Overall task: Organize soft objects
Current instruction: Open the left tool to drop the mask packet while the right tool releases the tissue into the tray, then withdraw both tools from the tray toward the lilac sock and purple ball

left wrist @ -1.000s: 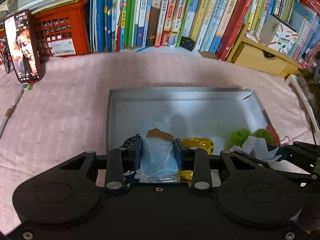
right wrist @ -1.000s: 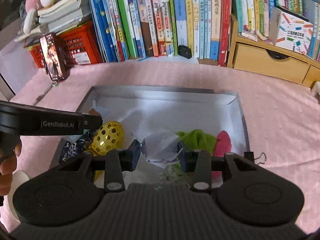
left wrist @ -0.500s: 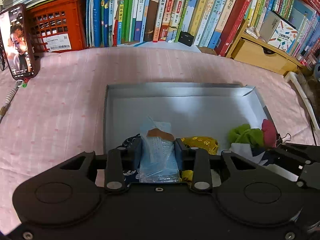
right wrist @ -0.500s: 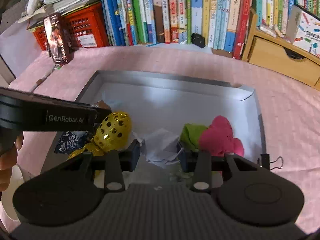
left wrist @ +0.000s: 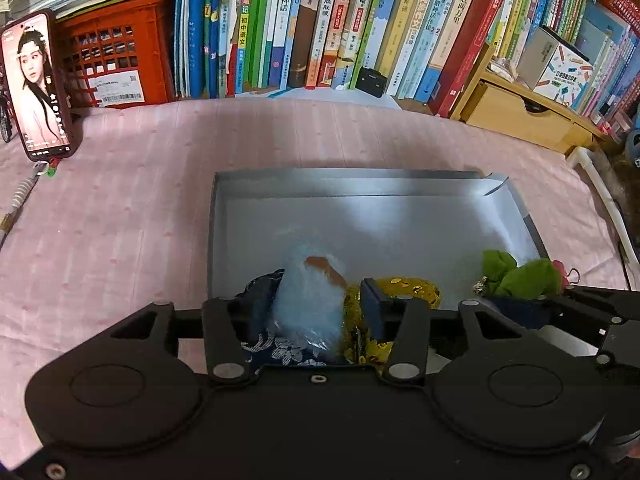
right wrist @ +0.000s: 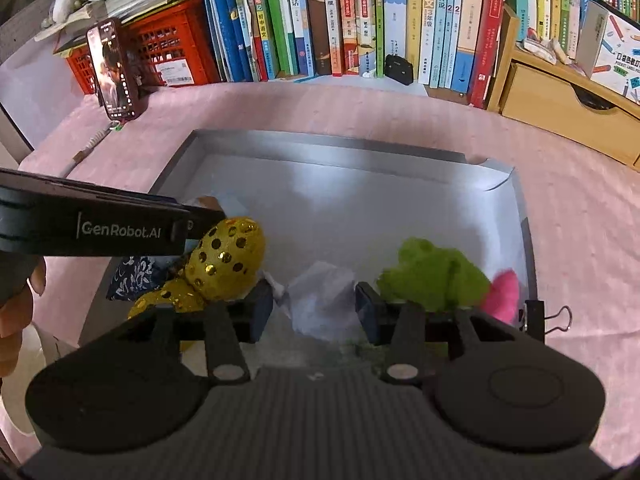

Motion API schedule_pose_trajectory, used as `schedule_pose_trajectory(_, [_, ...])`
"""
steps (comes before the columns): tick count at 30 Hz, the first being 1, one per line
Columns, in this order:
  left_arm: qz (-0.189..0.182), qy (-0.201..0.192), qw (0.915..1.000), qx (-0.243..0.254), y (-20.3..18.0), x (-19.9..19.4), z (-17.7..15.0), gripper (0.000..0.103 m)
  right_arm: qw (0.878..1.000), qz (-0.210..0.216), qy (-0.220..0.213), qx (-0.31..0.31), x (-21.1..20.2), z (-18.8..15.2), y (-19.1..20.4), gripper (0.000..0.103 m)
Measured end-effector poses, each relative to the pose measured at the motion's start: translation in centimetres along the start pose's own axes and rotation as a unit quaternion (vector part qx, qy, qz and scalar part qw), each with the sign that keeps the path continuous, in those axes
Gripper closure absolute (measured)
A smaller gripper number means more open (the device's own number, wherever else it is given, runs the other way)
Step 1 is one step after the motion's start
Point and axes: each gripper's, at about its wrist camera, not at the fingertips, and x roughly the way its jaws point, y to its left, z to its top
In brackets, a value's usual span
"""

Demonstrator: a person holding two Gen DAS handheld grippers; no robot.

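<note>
Blue packet (left wrist: 310, 308) loose between parted left claw (left wrist: 316, 308) | right claw (right wrist: 316, 308) parted around tissue (right wrist: 324, 300) | tray (right wrist: 360, 152) back half bare

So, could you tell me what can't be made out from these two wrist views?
- Blue packet: motion-blurred, left view; grip contact unclear.
- White tissue: lower part behind the right gripper body.
- Navy floral pouch: mostly hidden by left gripper.
- Pink toy: blurred, partly behind the green toy.

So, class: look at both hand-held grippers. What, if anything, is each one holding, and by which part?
Both look released: the left hand-held gripper stands open around the blue packet, and the right hand-held gripper is open around the white tissue.
</note>
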Motion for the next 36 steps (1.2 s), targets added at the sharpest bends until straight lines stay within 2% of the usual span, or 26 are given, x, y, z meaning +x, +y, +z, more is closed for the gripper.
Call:
schedule_pose_trajectory(9, [0.005,-0.035,0.9990,0.028,-0.8,-2.6,-0.8,0.042,1.000,0.006,-0.024,0.009,-1.9,-0.2,0.0,0.030])
schedule_pose_trajectory(14, [0.006,-0.065,0.9969,0.043,-1.5,-4.9,-1.6,0.039,0.999,0.003,-0.048,0.005,-3.8,-0.5,0.0,0.028])
schedule_pose_trajectory(21, [0.014,-0.115,0.9906,0.072,-3.1,-8.8,-3.6,0.035,0.996,0.008,-0.090,0.000,-7.2,-1.7,-0.2,0.024])
schedule_pose_trajectory(36, [-0.008,-0.186,0.9766,0.108,-6.3,-15.5,-8.7,0.027,0.987,0.011,-0.156,-0.039,-13.4,-6.0,0.1,0.019])
